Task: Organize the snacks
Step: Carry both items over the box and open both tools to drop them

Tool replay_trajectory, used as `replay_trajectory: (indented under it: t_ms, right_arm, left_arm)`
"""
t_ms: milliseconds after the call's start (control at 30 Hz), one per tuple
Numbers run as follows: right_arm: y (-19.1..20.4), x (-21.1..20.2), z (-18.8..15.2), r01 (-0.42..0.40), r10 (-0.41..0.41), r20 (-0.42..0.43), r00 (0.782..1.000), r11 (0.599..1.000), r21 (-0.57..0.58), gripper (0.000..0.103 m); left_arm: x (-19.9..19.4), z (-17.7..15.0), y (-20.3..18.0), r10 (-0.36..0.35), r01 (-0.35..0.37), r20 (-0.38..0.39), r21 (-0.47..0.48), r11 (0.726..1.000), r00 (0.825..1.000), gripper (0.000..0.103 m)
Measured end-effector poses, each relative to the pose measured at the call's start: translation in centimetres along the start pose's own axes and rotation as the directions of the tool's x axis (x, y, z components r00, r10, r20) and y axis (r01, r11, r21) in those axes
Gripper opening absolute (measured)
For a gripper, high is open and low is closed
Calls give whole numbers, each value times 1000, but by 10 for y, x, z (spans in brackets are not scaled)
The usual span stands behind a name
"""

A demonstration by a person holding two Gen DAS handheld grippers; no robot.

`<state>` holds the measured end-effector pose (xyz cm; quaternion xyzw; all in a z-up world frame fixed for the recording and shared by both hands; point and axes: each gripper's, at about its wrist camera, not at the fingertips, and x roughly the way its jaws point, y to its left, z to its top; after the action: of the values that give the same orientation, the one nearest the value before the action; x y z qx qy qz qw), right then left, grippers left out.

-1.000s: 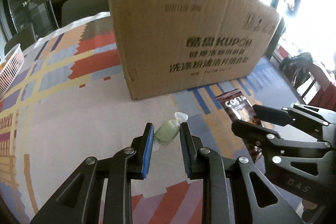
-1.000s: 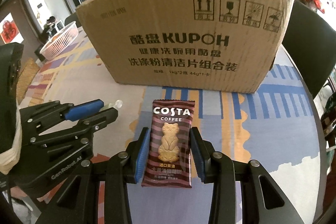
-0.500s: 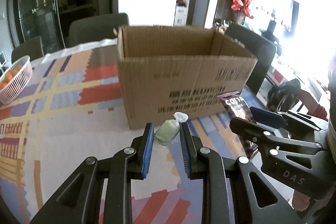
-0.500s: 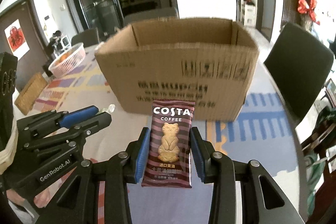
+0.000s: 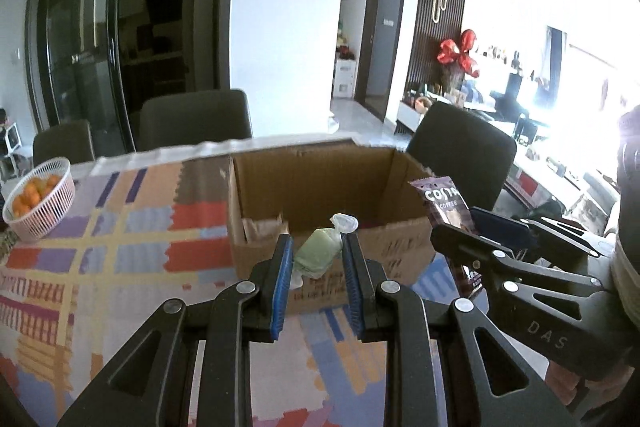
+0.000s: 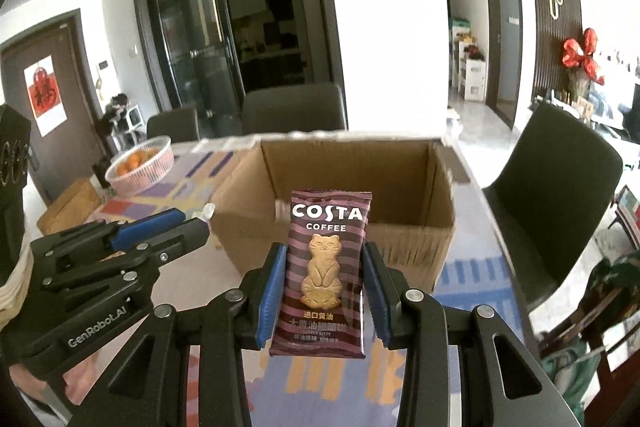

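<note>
The left tongs [image 5: 316,259] grip a small pale green snack in a clear twisted wrapper [image 5: 320,253], pinched between 2 blue-padded fingers [image 5: 282,279] and held in the air just in front of an open cardboard box [image 5: 264,259]. The right tongs [image 6: 324,291] are closed on a brown striped Costa Coffee biscuit packet [image 6: 326,275], upright, with a cat-shaped biscuit printed on its front. In the left wrist view this packet shows to the right of the green snack, level with the near rim of the box. Both snacks are held above the surface [image 5: 100,235], which is covered by a cloth patterned in red, blue, yellow and lilac blocks. The box stands open-topped on the surface, with something pale brown and papery [image 5: 262,229] visible inside near its left wall. A white basket of oranges [image 5: 38,199] sits well apart at the far left of the surface. Dark chairs [image 5: 196,123] stand behind the surface.
</note>
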<state>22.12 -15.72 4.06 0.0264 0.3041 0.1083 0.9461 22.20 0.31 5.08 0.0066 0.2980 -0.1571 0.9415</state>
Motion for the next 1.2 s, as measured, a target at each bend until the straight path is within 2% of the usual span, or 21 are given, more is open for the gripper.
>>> replay_trajectory:
  t_ms: [167,333,667,833,900,933,1200]
  right_arm:
    - [-1,-5,24,11,-10,45,999,1000,-15,39]
    - [-5,2,47,35,-33,64,997,999,-33,39]
    - [-19,41,73,63,-62,23,998,997,-43,39]
    - [-27,58,76,80,-81,-12,997,996,-49,40]
    - [-29,65,77,81,-82,-26,996,995,-51,40]
    - [-30,69,77,81,-83,-37,996,995,-56,43]
    - [-39,72,59,96,-97,-87,992,995,-16,62]
  left_arm:
    - [4,22,-3,10,-10,11,8,1000,1000,26]
    - [20,40,-1,-12,11,-17,-6,1000,1000,26]
    - [66,63,-2,30,-30,-106,2,1000,994,26]
    - [79,68,-1,57,-55,-121,19,998,991,27]
    - [81,69,0,83,-82,-124,18,997,989,36]
    - [81,69,1,91,-90,-118,17,996,989,42]
    - [63,53,1,152,-151,-97,20,988,984,47]
